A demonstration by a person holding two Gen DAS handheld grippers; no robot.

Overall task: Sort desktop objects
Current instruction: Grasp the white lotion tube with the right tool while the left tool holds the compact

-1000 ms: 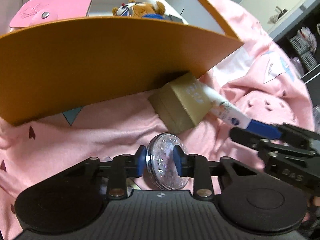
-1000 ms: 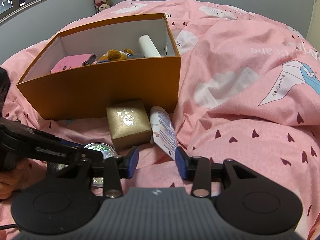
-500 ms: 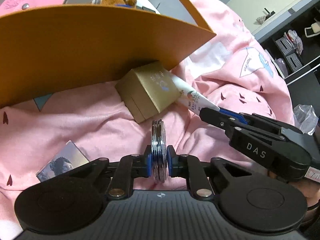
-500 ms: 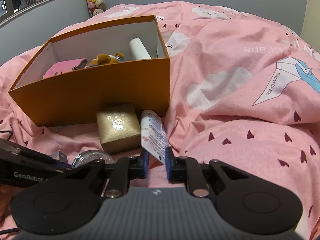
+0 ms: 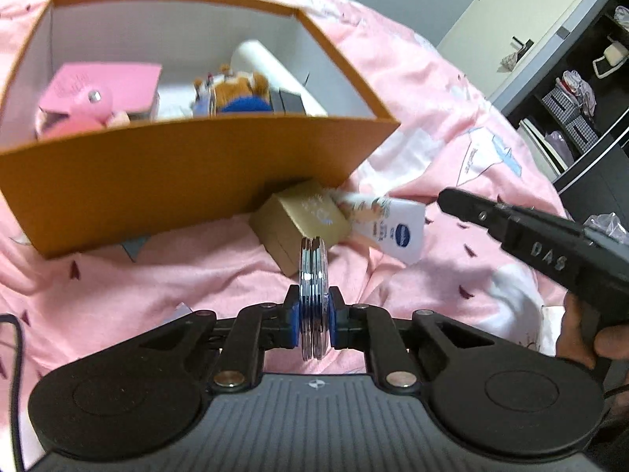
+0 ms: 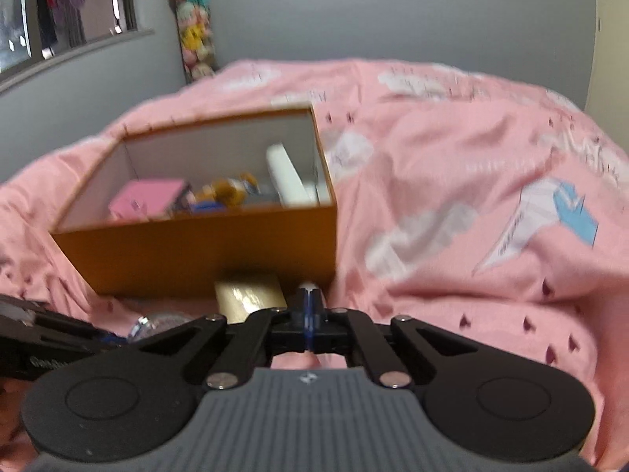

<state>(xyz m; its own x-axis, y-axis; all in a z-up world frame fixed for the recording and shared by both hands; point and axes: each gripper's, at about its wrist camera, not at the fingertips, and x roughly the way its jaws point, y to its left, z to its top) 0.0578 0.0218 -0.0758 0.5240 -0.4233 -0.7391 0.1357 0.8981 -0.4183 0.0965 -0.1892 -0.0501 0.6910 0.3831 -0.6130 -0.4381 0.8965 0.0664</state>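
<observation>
My left gripper [image 5: 313, 314] is shut on a round glittery disc [image 5: 313, 267], held on edge above the pink bedding. Ahead stands the orange box [image 5: 177, 165], with a pink wallet [image 5: 102, 90], a toy bear [image 5: 240, 90] and a white roll [image 5: 267, 67] inside. A gold box [image 5: 302, 216] rests against its front wall, and a white cream tube [image 5: 389, 228] lies beside that. My right gripper [image 6: 309, 299] is shut. Its tip [image 5: 444, 198] is by a corner of the tube's flat end, and no tube shows between the pads.
Rumpled pink bedding [image 6: 452, 204] rises to the right of the box. A dark shelf unit [image 5: 582, 118] stands at the far right. A hand [image 5: 578, 334] holds the right gripper. A black cable [image 5: 15, 338] hangs at the left edge.
My left gripper closed on the disc, turned it on edge and lifted it off the bedding. My right gripper's jaws went from wide apart around the tube's end to shut, and it rose.
</observation>
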